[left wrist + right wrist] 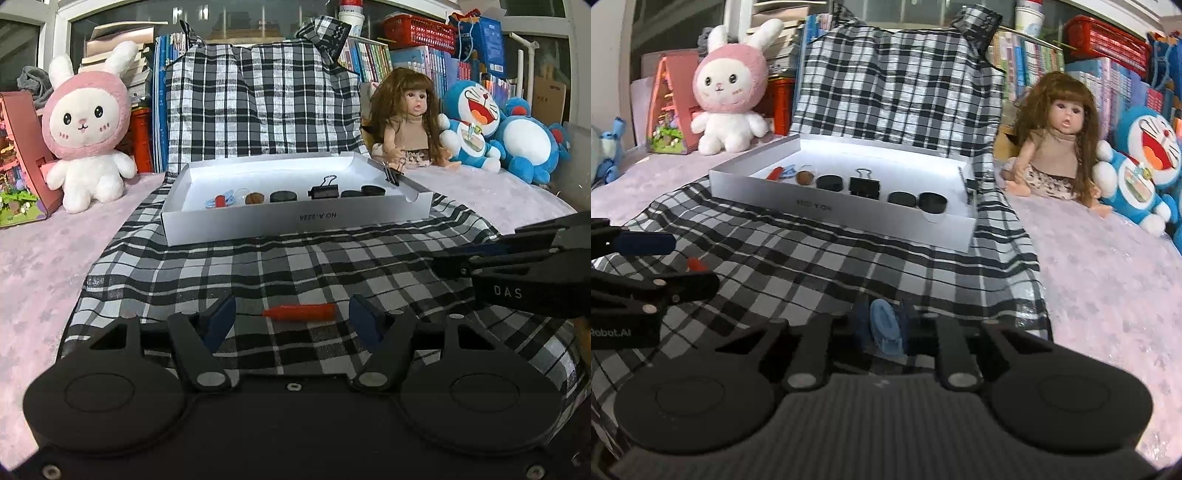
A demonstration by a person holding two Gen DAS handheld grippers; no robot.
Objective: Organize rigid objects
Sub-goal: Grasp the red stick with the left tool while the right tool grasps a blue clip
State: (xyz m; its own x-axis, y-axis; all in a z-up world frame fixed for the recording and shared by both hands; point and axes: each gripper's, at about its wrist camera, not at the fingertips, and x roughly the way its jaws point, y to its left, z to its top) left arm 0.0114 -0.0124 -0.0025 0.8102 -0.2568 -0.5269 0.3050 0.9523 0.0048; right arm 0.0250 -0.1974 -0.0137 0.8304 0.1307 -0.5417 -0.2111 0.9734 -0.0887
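One box (295, 221) label reads "NO.A-222A" upside down.

A red peg (300, 311), possibly plastic, lies between the left tool's (291, 319) spread fingers.

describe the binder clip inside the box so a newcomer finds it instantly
Start at the shallow white box on the checkered cloth, in front of the doll. A row of small items runs along its floor; the binder clip stands right of the middle. It is the only boxy black piece with wire loop handles, between low round black discs.
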